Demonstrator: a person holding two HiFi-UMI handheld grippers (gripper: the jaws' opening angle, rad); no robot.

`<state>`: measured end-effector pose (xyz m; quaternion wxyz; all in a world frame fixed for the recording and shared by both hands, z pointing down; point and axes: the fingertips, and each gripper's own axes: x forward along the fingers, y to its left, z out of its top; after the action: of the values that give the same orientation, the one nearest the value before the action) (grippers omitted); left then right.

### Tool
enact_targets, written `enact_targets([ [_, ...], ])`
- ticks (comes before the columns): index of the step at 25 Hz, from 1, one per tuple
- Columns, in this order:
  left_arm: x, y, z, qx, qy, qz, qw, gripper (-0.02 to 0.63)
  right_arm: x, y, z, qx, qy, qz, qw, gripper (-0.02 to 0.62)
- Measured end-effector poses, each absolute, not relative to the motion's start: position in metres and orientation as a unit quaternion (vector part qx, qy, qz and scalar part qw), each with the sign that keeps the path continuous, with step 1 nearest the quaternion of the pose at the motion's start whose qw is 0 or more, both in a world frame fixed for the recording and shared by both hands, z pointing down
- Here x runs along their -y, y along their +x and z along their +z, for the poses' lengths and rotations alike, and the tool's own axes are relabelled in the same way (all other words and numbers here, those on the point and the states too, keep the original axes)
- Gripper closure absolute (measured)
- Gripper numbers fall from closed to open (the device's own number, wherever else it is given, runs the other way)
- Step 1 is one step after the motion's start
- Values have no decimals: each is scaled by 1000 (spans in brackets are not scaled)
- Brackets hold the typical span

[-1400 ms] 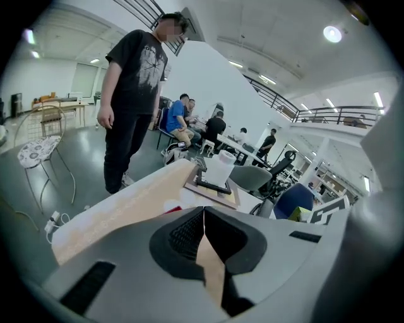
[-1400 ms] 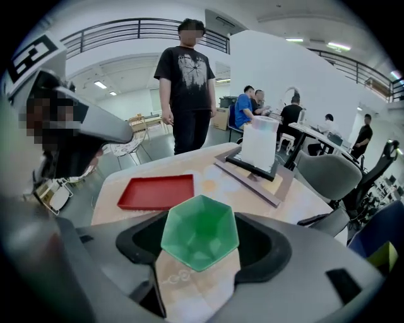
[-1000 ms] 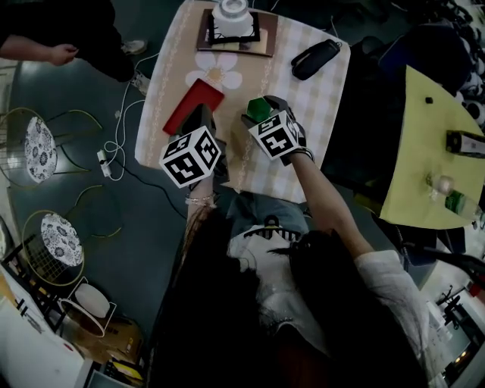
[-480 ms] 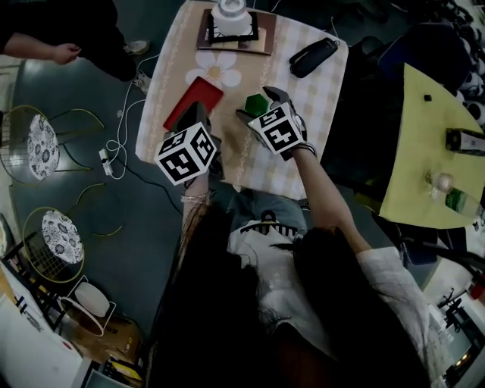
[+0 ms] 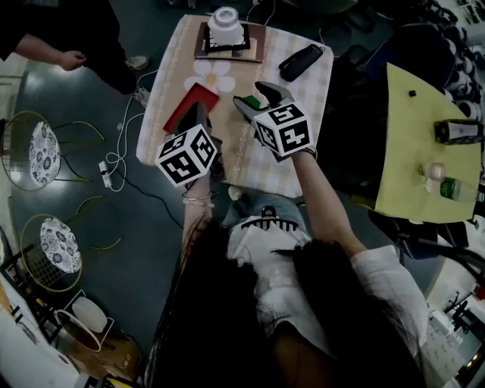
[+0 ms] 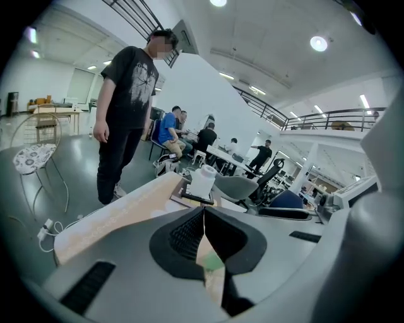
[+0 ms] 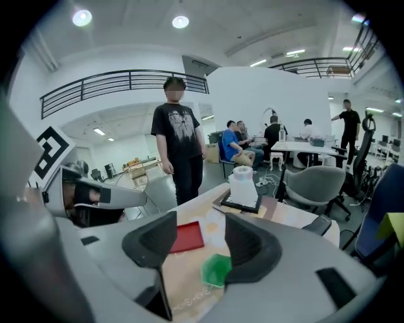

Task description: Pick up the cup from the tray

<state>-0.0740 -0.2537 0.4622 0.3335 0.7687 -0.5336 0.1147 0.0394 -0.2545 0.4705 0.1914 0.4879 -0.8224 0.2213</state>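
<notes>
A white cup stands on a dark tray at the table's far end; it also shows as the cup and the cup in the two gripper views. My right gripper hovers over the table's middle, well short of the cup. Its jaws are apart and closing with nothing gripped; a green piece lies on the table below them. My left gripper hangs at the table's near left by a red flat tray, its jaws shut and empty.
A black case lies at the far right of the checked table. A person stands beyond the table's left side. Wire stools and cables are on the floor at left, and a yellow table with bottles is at right.
My right gripper has moved forward over the table toward the cup, passing over the green piece. The left gripper has stayed near the red tray.
</notes>
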Motion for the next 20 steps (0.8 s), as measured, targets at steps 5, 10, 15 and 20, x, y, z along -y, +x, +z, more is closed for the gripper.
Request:
enact_targets([
  [5,235,-70,443,526,782,100,320,595,238,45,453,803,528,204,186,530],
  [10,214,-75,438,524,785,97,316,595,220,47,448,784,555,198,195,583],
  [15,193,-80,430,525,788,91,310,595,200,44,445,777,564,202,193,584],
  [20,180,-86,434,525,785,105,312,595,185,40,449,765,574,197,216,584],
])
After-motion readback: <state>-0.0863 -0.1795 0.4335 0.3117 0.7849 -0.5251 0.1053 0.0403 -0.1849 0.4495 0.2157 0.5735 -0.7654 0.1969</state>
